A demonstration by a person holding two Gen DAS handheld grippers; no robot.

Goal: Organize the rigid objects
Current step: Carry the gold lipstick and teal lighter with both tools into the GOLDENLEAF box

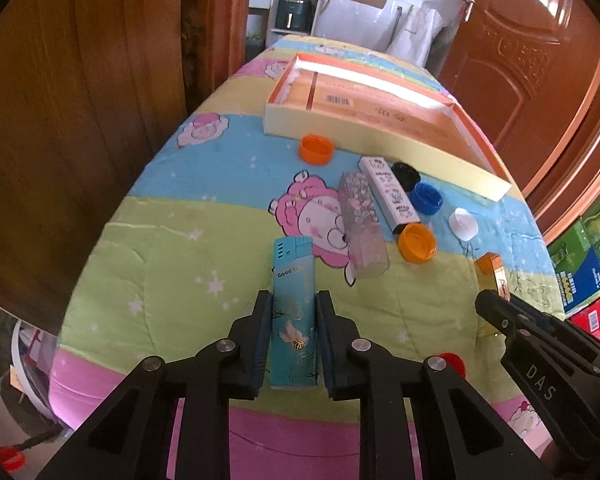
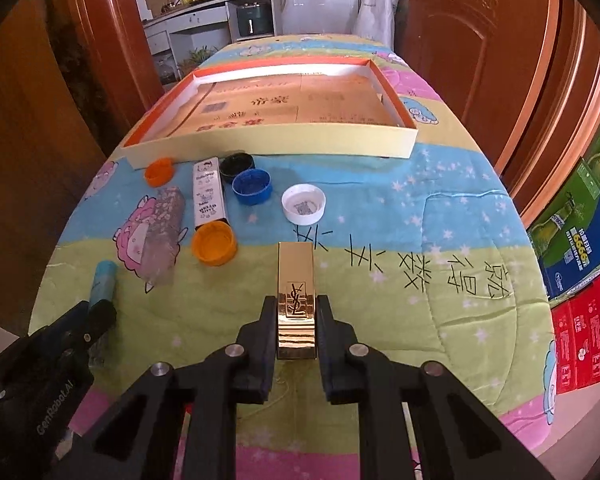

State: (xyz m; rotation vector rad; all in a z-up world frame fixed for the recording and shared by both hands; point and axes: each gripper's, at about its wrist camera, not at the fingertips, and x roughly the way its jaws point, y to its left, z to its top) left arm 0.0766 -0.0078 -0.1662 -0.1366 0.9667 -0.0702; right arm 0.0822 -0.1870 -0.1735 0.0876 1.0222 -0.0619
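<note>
My left gripper (image 1: 293, 300) is shut on a teal lighter (image 1: 293, 312), held over the near part of the quilted table. My right gripper (image 2: 296, 304) is shut on a gold lipstick case (image 2: 296, 300). A shallow orange-rimmed cardboard box (image 2: 268, 146) lies open at the far end. In front of it lie a white patterned box (image 2: 208, 192), a clear floral box (image 2: 164, 232), two orange caps (image 2: 214, 244) (image 2: 160, 172), a black cap (image 2: 237, 166), a blue cap (image 2: 252, 186) and a white cap (image 2: 303, 204).
The table is covered with a cartoon quilt (image 2: 420, 260). A red cap (image 1: 454, 362) lies near the front edge in the left wrist view. Wooden doors (image 2: 480, 40) flank the table. Stacked green and red cartons (image 2: 580, 240) stand to the right.
</note>
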